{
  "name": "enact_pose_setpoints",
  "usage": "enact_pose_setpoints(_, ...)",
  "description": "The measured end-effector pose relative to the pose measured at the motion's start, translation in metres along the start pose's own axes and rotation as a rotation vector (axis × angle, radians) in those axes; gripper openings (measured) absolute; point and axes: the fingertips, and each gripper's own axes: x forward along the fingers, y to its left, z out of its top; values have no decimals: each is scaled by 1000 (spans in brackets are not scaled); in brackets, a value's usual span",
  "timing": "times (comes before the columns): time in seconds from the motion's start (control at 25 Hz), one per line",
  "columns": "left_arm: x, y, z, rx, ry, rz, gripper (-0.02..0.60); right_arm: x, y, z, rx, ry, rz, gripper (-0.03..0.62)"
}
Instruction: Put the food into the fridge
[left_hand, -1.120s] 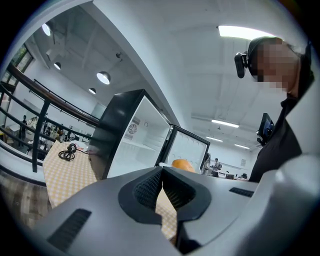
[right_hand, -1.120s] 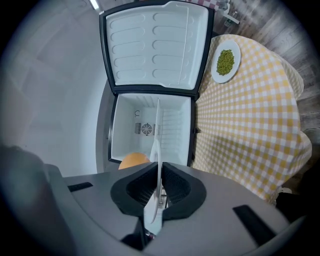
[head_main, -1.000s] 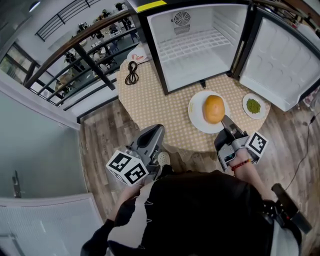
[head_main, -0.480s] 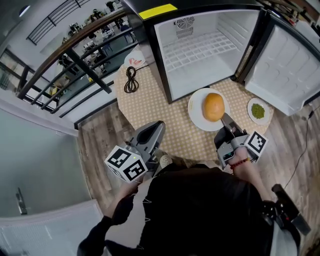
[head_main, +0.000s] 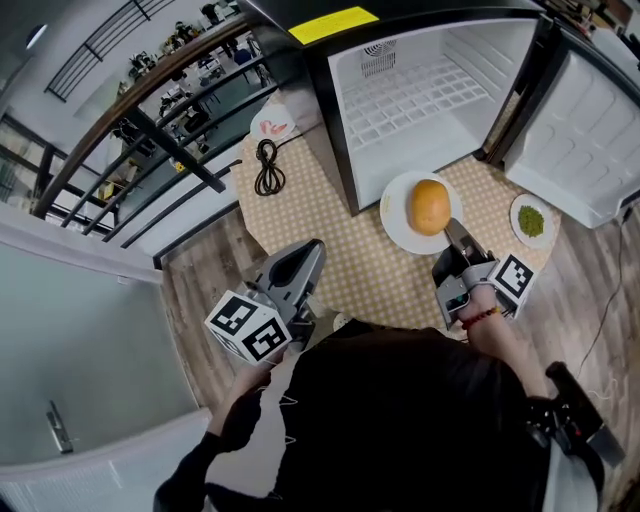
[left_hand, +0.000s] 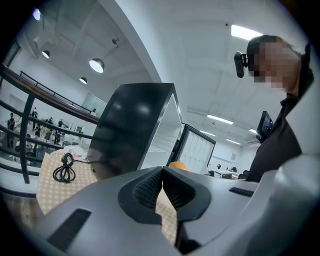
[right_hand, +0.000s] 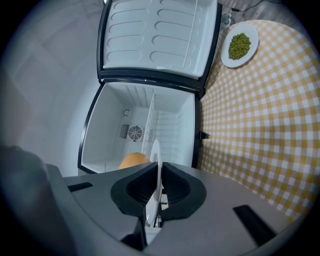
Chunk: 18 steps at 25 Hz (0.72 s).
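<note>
A round orange bun (head_main: 430, 205) lies on a white plate (head_main: 398, 228) on the checked table, just in front of the open fridge (head_main: 420, 95). My right gripper (head_main: 452, 228) is shut on the plate's near rim. In the right gripper view the plate's edge (right_hand: 156, 165) stands pinched between the pads, with the bun (right_hand: 133, 160) behind it and the fridge's empty inside (right_hand: 135, 130) beyond. My left gripper (head_main: 308, 250) hangs shut and empty at the table's near left edge. Its jaws meet in the left gripper view (left_hand: 162, 172).
A small plate of green food (head_main: 531, 221) sits at the table's right, below the open fridge door (head_main: 600, 150). A coiled black cable (head_main: 267, 167) and a small dish (head_main: 272, 125) lie at the far left. A wire shelf (head_main: 420, 95) spans the fridge.
The right gripper and the plate with the bun have edged a little closer to the fridge opening. The left gripper has barely moved.
</note>
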Motion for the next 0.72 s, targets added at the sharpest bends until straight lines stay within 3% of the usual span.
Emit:
enact_pose_setpoints(0.48, 5, 56, 6, -9, 23, -11, 14, 47, -25, 5, -91, -79, -75, 28)
enact_pose_setpoints(0.72, 20, 77, -3, -31, 43, -34, 14, 87, -32, 10, -74, -110, -60, 28)
